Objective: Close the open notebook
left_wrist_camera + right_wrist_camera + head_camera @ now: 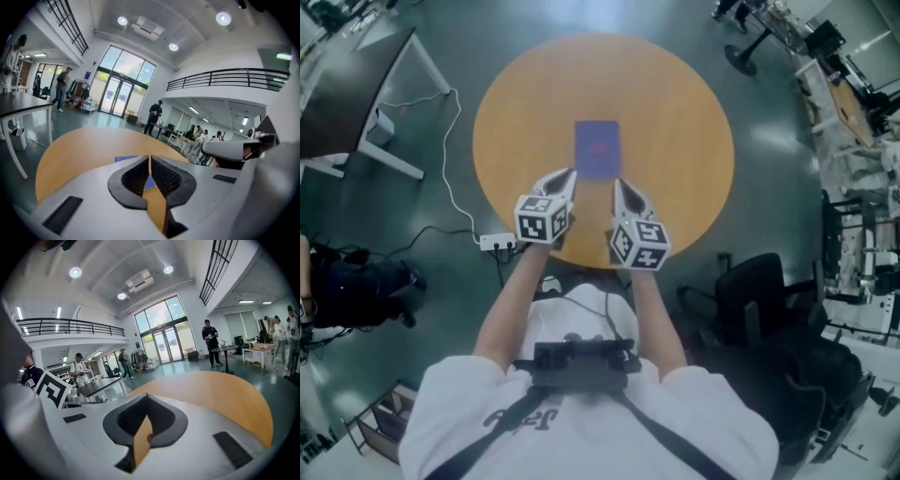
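Observation:
A blue-purple notebook (pixel 597 148) lies closed and flat at the middle of the round wooden table (pixel 675 103). Both grippers hover above the table's near edge, just short of the notebook and apart from it. My left gripper (pixel 571 174) has its jaws together with nothing between them; in the left gripper view (pixel 149 157) a blue strip of the notebook (pixel 125 159) shows just beyond the tips. My right gripper (pixel 616 184) is shut and empty too (pixel 146 395); its own view shows only bare tabletop (pixel 225 394) ahead, and the notebook is out of that view.
On the floor left of the table lie a white power strip (pixel 497 242) and its cable. A dark desk (pixel 356 84) stands at the far left, a black office chair (pixel 759 300) at the near right. A person (pixel 347 281) sits at the left edge; others stand in the hall behind.

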`<state>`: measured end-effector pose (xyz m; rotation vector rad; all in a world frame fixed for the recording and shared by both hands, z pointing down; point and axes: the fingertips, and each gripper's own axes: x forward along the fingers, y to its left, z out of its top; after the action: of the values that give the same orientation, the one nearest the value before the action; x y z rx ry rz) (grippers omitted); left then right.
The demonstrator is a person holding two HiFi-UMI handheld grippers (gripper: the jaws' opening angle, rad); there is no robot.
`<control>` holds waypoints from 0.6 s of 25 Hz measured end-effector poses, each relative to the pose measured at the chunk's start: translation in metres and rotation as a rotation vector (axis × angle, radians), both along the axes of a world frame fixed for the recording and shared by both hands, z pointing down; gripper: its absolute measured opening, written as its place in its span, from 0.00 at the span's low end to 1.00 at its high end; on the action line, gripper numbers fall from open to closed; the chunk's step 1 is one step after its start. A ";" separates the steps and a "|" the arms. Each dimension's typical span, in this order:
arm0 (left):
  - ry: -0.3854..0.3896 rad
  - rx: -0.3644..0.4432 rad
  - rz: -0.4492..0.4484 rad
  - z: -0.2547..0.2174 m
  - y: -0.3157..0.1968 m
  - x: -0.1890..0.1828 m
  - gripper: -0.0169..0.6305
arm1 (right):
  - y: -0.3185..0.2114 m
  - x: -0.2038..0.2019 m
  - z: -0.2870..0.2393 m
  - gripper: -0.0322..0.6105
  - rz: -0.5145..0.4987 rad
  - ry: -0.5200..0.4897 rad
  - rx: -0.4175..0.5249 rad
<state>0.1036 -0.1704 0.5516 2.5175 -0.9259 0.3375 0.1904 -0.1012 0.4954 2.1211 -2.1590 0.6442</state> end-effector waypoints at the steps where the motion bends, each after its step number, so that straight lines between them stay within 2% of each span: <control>1: 0.012 0.030 -0.005 -0.012 0.002 -0.009 0.08 | 0.002 -0.010 -0.007 0.07 -0.012 0.010 0.018; 7: 0.068 0.204 -0.043 -0.078 0.018 -0.060 0.05 | 0.005 -0.066 -0.044 0.07 -0.077 0.085 0.110; 15: 0.062 0.362 -0.111 -0.124 0.040 -0.102 0.05 | 0.011 -0.113 -0.095 0.07 -0.134 0.154 0.246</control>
<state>0.0016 -0.1300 0.4277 2.7636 -1.1862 0.0583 0.0777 -0.0905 0.4001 2.0299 -2.3712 0.2069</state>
